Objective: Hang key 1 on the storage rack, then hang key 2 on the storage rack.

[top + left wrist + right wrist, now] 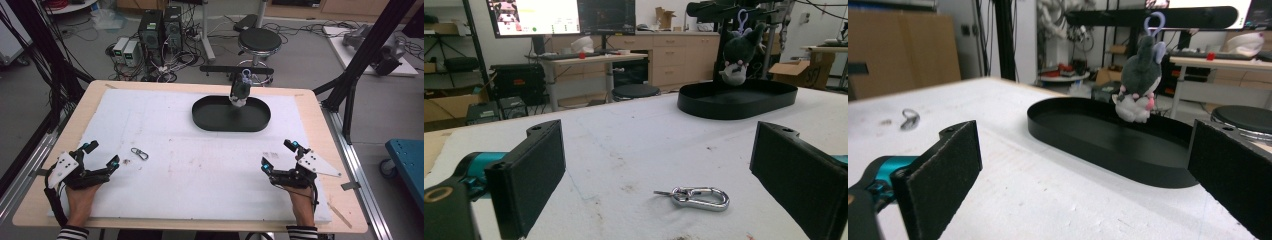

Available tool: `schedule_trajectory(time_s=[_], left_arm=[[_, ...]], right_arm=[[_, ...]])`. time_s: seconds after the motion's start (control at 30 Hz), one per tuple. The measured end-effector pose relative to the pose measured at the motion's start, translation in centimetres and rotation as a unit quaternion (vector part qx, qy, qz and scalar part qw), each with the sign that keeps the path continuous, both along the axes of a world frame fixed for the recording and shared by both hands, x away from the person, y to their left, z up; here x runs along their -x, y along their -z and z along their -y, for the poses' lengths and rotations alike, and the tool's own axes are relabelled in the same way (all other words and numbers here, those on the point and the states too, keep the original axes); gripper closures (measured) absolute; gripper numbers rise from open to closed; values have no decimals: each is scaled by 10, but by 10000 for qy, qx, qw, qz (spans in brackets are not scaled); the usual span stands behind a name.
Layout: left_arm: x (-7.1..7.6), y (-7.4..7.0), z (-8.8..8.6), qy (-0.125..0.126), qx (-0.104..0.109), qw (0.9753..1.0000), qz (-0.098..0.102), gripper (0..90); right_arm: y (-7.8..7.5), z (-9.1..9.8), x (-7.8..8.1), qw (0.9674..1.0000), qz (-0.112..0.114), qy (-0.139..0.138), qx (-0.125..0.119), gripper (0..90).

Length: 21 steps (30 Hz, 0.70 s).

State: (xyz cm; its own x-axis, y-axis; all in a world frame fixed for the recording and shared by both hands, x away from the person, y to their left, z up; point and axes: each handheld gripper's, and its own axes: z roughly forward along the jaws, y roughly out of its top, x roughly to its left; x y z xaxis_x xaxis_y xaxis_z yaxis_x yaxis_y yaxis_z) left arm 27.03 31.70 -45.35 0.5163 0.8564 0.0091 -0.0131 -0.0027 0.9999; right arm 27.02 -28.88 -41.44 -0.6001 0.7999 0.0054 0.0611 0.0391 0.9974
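1. Your left gripper [103, 153] rests at the near left of the white mat [200, 165], jaws wide apart, holding nothing.
2. The metal carabiner [139, 153] lies flat on the mat just beyond it, between the jaws in the left gripper view, untouched.
3. Your right gripper [278, 154] at the near right, jaws also wide, empty.
4. The plush keychain toy [240, 91] hangs over the far side of the black oval tray [215, 121].

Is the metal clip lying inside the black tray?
No, the clip lies on the white mat, between the open left tongs and well apart from the tray.
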Motion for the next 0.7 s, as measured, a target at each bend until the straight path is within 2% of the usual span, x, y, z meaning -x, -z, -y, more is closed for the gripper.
schedule_trajectory(time_s=[0.03, 0.1, 0.3, 0.6, 0.7], left_arm=[[0, 0, 0, 1, -14, 10000, -3, 80], [0, 0, 0, -2, -13, 10000, -3, 80], [0, 0, 0, -41, 0, 10000, -11, 80], [-1, -1, 0, -15, -8, 10000, -42, 79], [-2, -3, -1, 34, -1, 9999, -101, 64]], right_arm=[[2, 1, 1, 9999, -15, 38, -93, 7], [4, 2, 1, 9999, -107, 38, -39, 7], [2, 8, 5, 9998, -32, 20, -170, 7], [3, 6, 4, 10000, -28, -9, -80, 7], [4, 6, 4, 9999, -119, 6, -90, 7]])
